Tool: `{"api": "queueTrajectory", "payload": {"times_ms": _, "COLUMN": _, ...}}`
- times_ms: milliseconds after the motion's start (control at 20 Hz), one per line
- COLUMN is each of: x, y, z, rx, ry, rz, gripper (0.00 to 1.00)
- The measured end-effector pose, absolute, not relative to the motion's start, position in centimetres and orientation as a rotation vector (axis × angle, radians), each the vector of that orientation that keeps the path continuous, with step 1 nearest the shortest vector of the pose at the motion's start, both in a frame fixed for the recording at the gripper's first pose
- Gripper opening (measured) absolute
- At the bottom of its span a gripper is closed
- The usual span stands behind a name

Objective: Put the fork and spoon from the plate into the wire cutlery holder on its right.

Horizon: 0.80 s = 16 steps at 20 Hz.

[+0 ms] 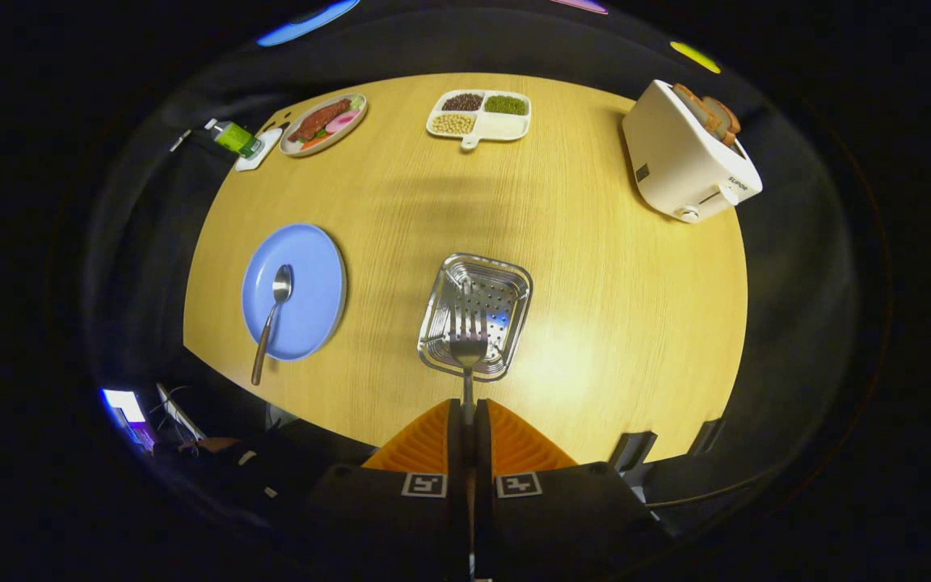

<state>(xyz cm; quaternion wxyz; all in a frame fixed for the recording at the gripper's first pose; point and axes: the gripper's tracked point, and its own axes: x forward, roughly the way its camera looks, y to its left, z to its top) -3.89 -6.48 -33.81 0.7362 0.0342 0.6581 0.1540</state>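
Steel fork is sitting clenched in your gripper, tines hanging over the wire cutlery holder; spoon is lying on blue plate.

A silver metal fork hung tines-forward over the near rim of the square, perforated shiny steel cutlery holder, while to the left a silver spoon with a brown handle lay on the round blue plate, handle overhanging its near edge.

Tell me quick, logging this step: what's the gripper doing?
Gripper: shut on the fork, held over the holder.
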Motion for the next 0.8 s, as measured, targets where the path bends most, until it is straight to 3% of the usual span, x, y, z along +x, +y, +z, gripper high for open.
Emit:
{"api": "queueTrajectory", "payload": {"times_ms": 400, "x": -3.2, "y": -7.1, "z": -36.9, "rx": -0.074, "ry": 1.638, "rz": 0.404, "gripper": 0.08}}
{"api": "queueTrajectory", "payload": {"times_ms": 800, "x": -2.0, "y": -6.3, "z": -37.6, "rx": -0.049, "ry": 1.633, "rz": 0.393, "gripper": 0.12}}
